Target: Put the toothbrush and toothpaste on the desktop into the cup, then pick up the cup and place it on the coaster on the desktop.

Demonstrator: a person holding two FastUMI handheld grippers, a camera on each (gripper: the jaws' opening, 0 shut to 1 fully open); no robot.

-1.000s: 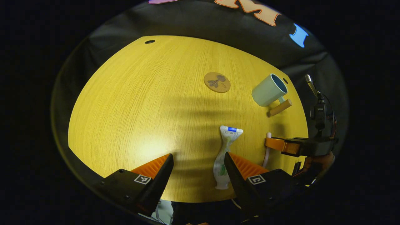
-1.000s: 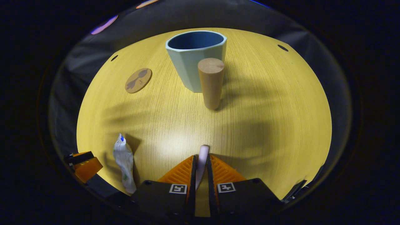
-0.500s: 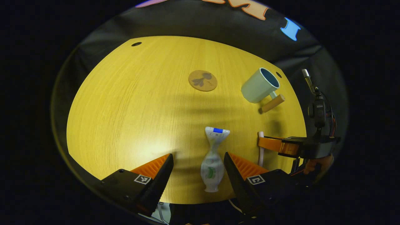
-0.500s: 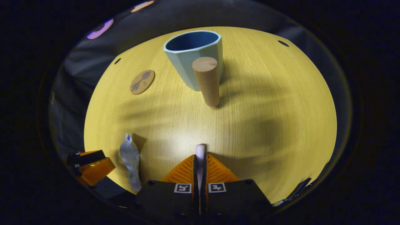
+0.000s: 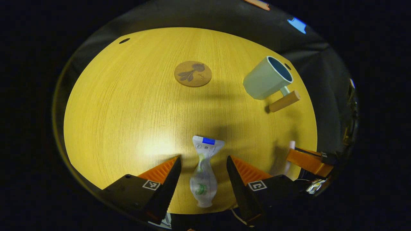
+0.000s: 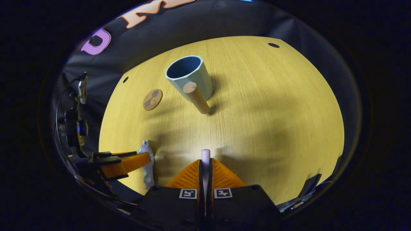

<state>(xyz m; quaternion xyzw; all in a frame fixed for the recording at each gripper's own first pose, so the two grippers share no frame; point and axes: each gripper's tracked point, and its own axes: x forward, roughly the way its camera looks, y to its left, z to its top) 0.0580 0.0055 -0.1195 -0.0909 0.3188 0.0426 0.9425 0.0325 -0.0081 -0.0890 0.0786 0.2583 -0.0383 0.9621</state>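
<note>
Desktop (image 5: 128,106): toothpaste (image 5: 203,173) between spread left tongs (image 5: 203,160), untouched.

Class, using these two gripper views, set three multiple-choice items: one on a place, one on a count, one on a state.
1. Where does the white crumpled toothpaste tube lie?
A. in the cup
B. on the yellow wooden desktop, between the left gripper's fingers
C. on the coaster

2. How many round cork coasters are there?
A. one
B. two
C. three

3. How is the right gripper?
A. wide open
B. shut on the pale pink toothbrush
C. holding the cup

Answers: 1 B, the tube lies flat between open fingers. 2 A, one coaster lies beside the pale blue cup with a wooden handle. 3 B, both fingers press the toothbrush.
</note>
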